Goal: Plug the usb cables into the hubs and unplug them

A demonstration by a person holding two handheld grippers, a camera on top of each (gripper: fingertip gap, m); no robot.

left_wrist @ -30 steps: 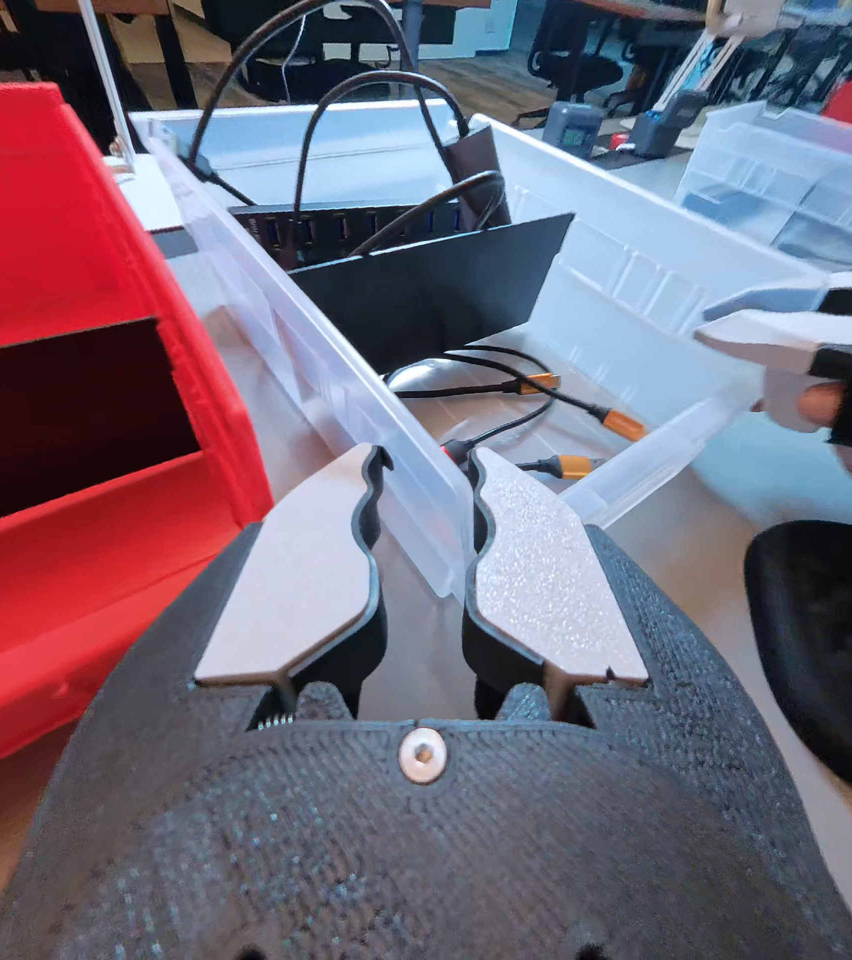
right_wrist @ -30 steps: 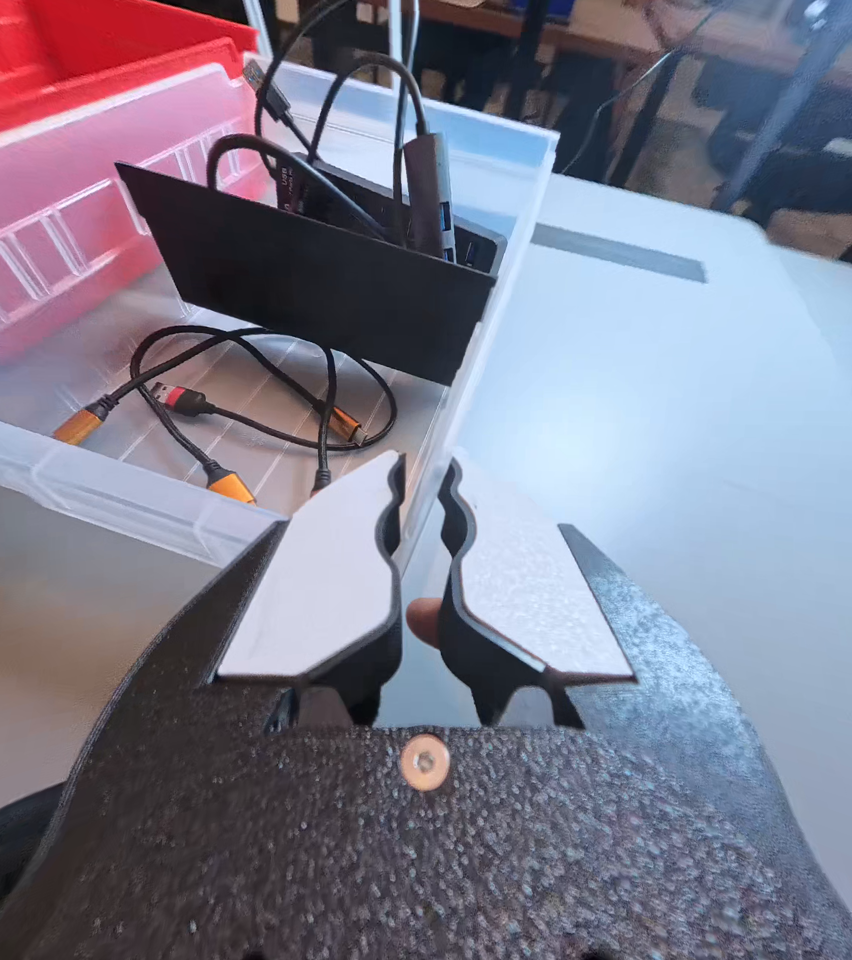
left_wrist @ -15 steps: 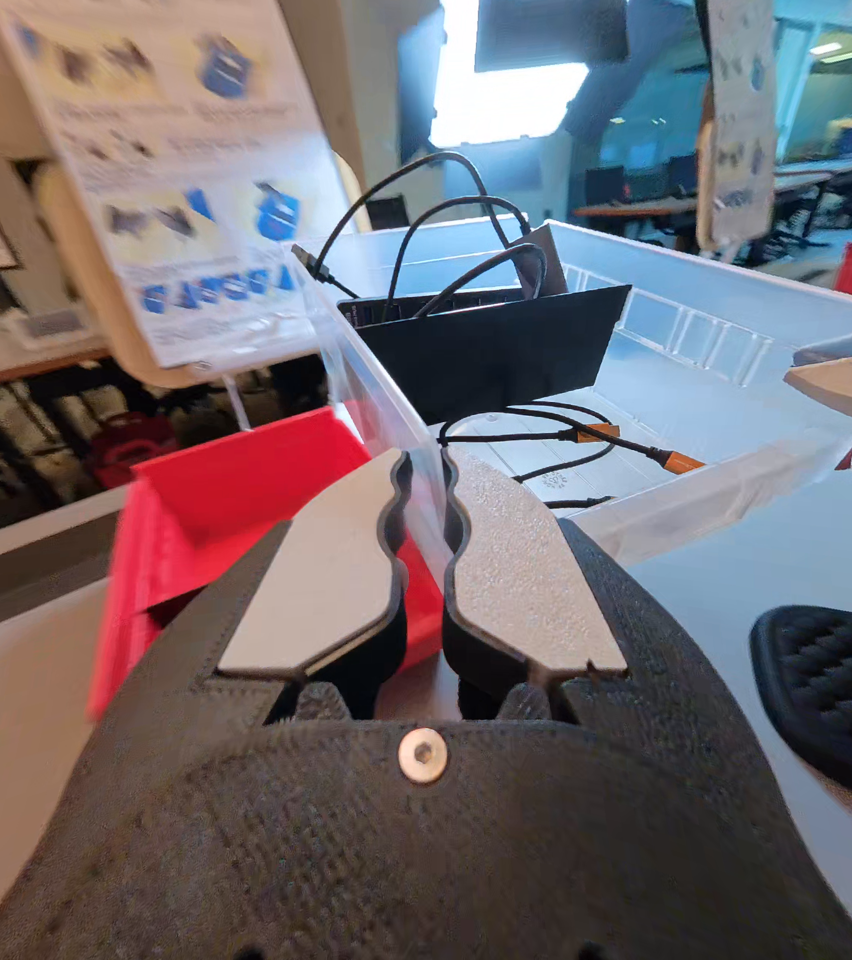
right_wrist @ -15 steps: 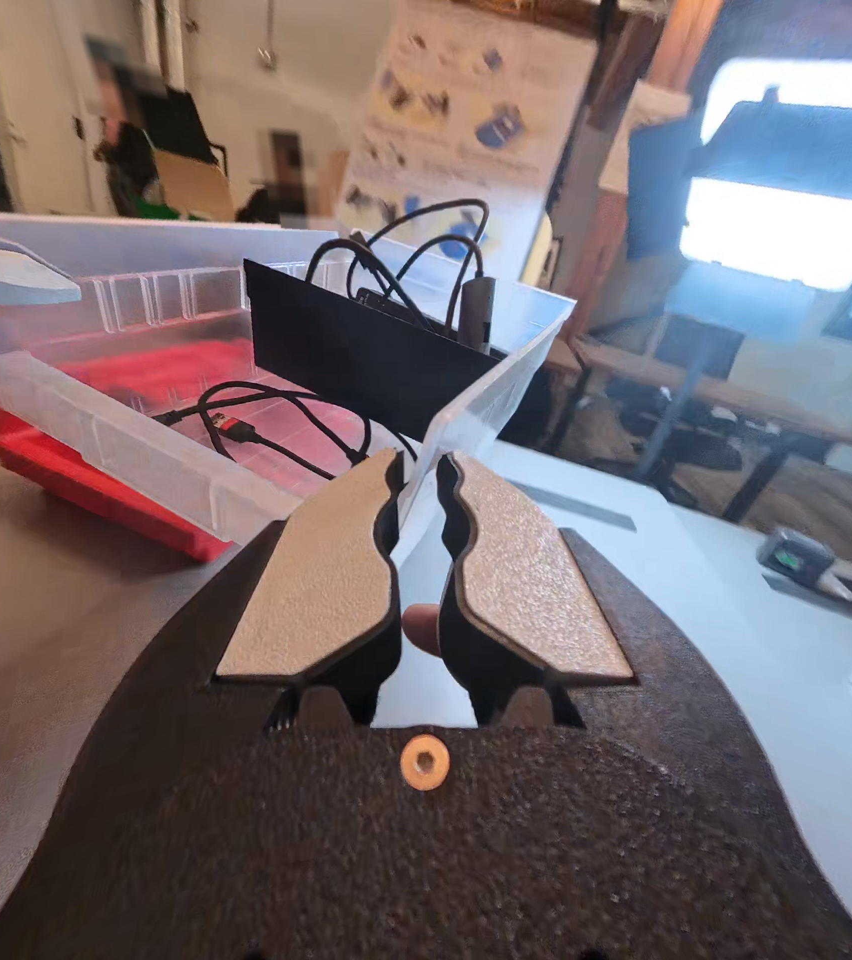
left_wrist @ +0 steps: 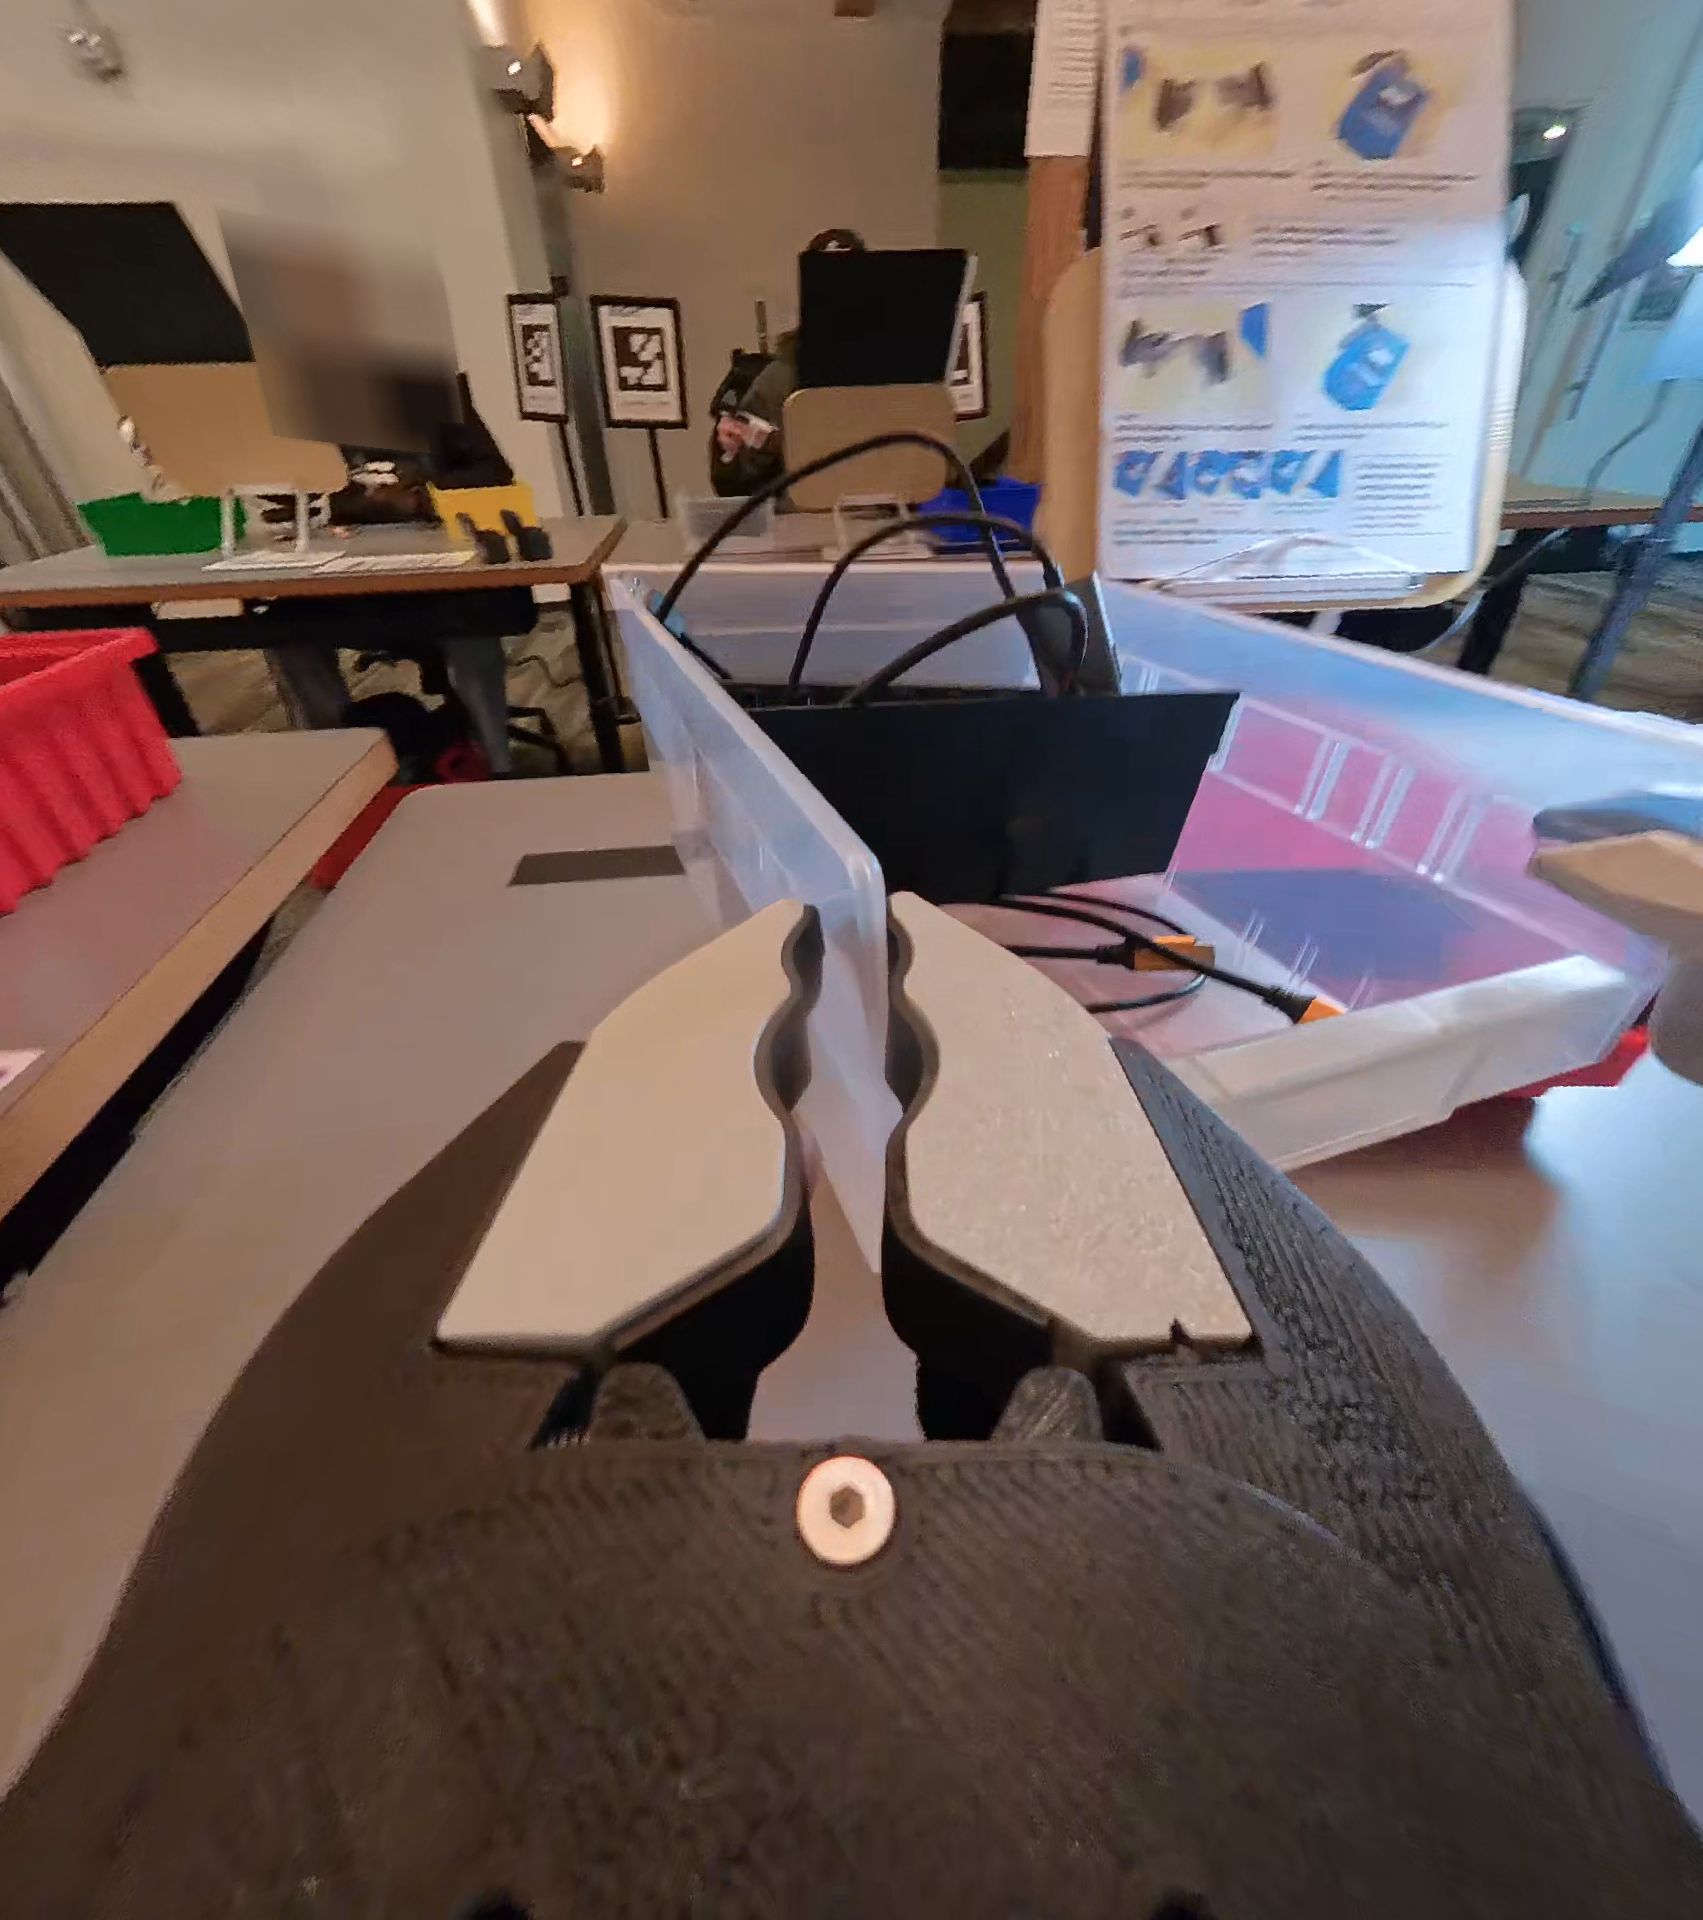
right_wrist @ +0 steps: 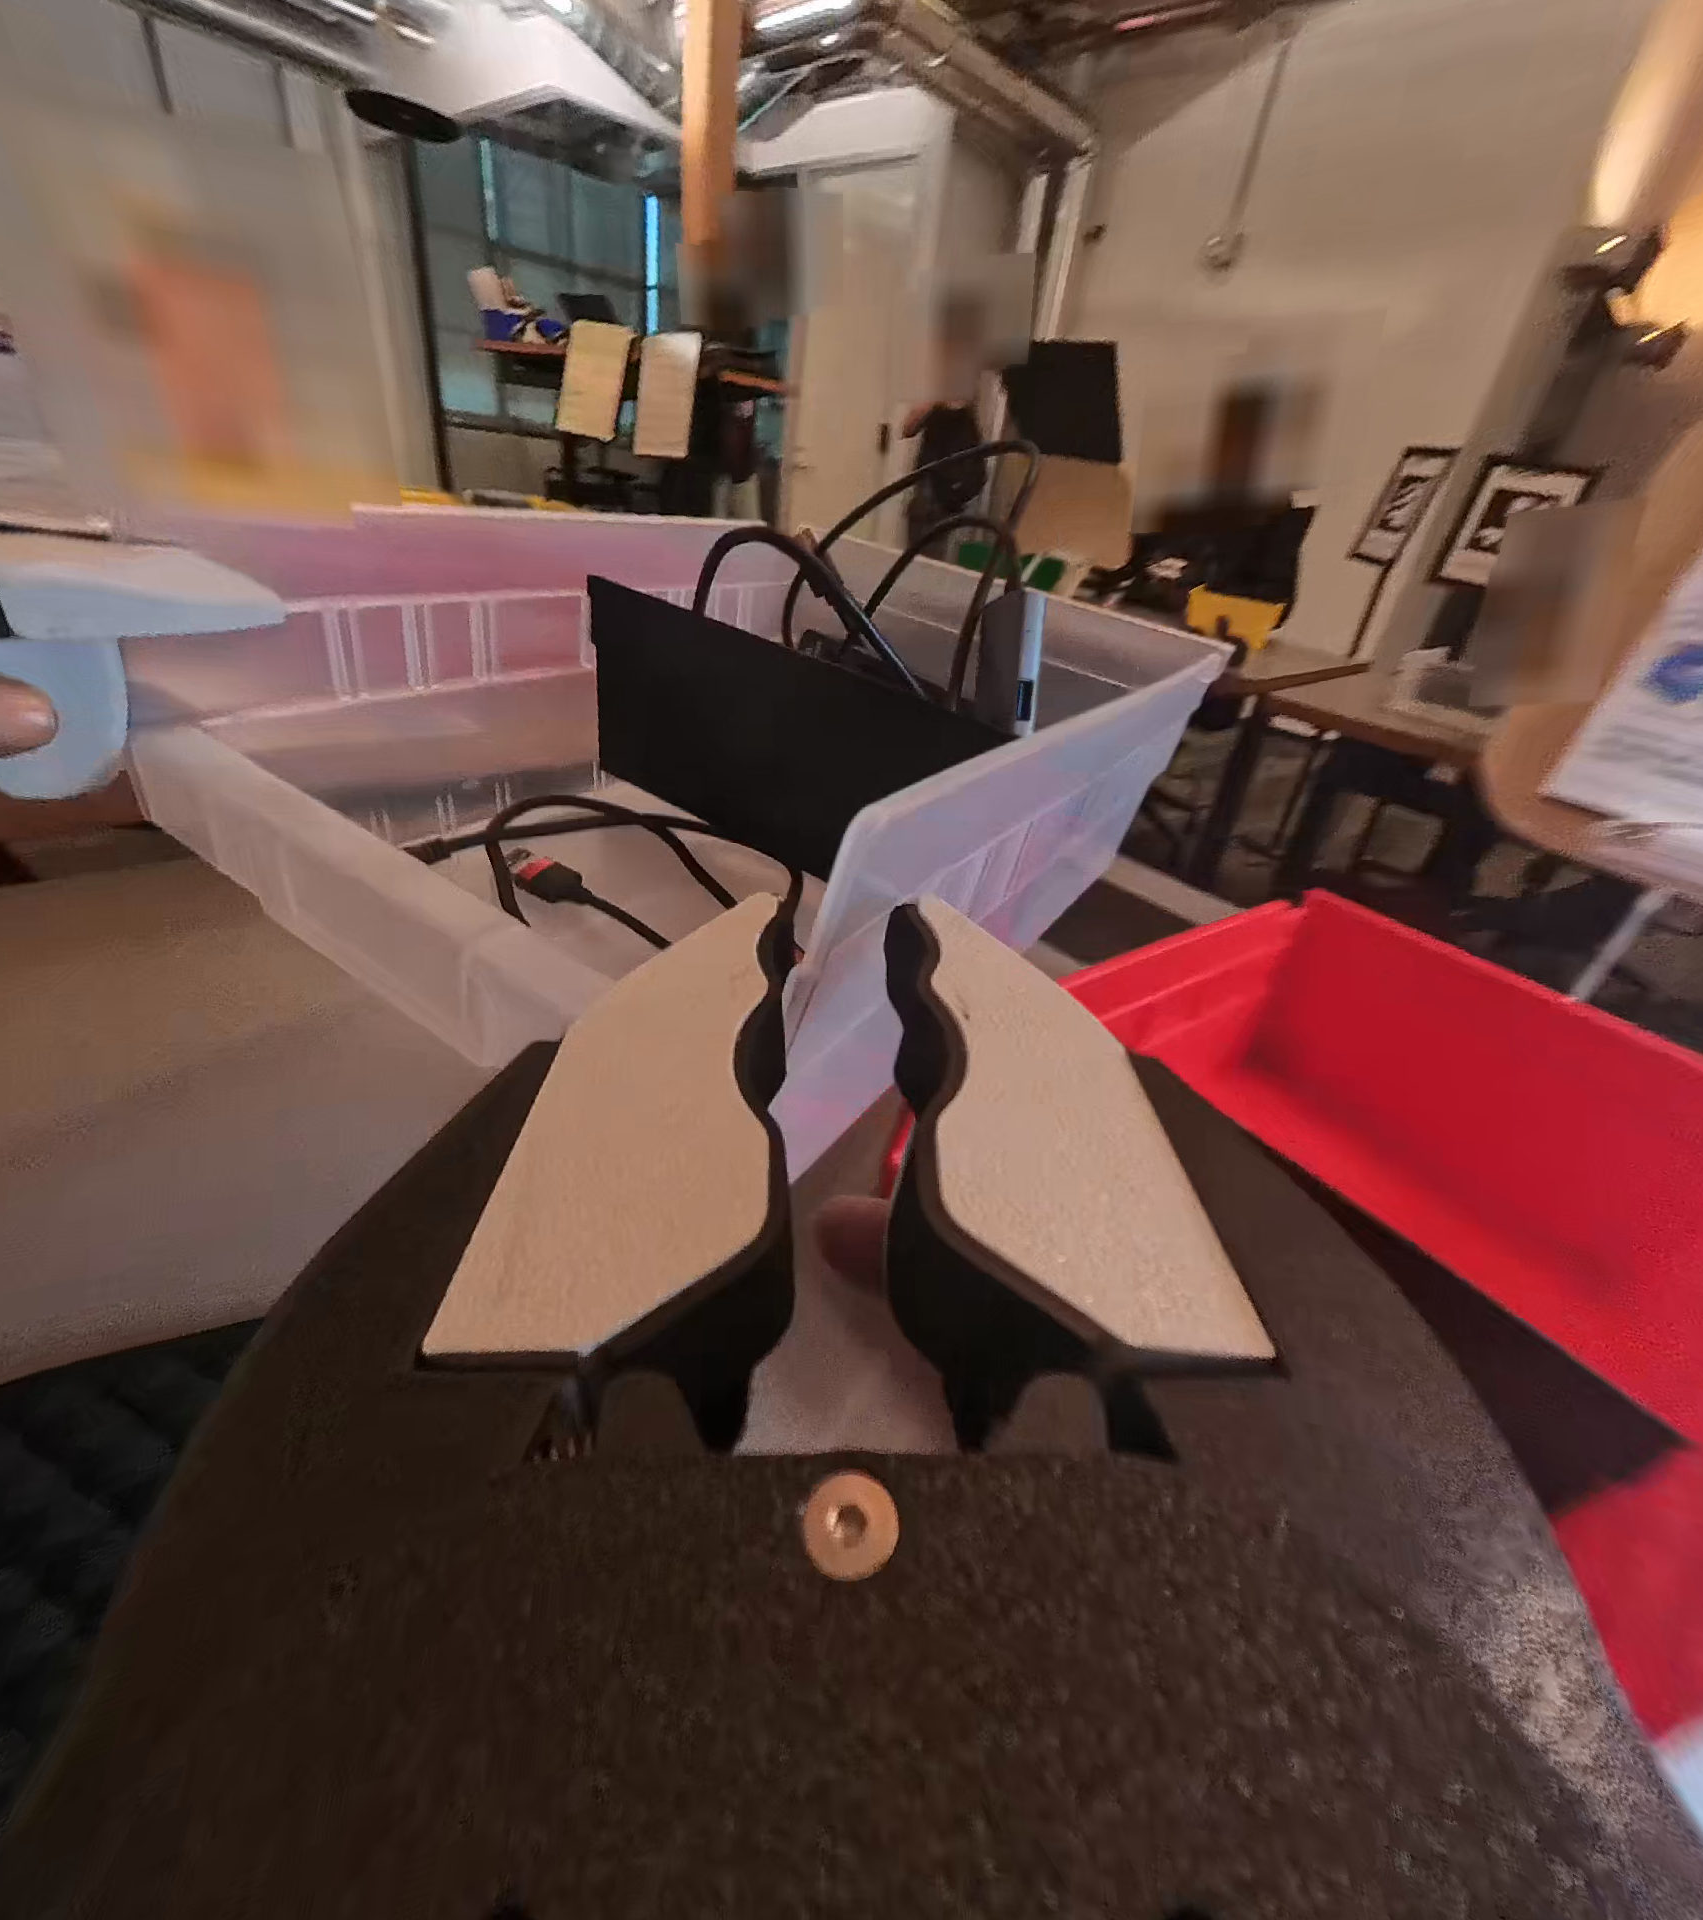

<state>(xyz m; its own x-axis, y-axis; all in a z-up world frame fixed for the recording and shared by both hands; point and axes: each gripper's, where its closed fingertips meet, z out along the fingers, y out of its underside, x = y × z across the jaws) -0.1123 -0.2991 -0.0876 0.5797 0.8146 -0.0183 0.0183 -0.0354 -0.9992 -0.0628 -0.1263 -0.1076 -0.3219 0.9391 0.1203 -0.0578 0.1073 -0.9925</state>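
A clear plastic bin is held up between both grippers. My left gripper is shut on its left wall. My right gripper is shut on its right wall. A black divider crosses the bin. Behind it stand the hubs, mostly hidden, with looped black cables; a grey hub shows in the right wrist view. Loose USB cables with orange plugs and a red plug lie on the bin floor. Each gripper shows in the other's view: right, left.
A red bin sits low at the right and shows red through the clear bin's floor. Another red bin stands on a table at the left. A printed sheet hangs behind. A black mat lies near me. Some 20 cm of space lies between my two pairs of fingers.
Both grippers have closed on the bin walls and raised the bin off the table. The views have tilted up and swung round, and the red bin now lies under and to the right.
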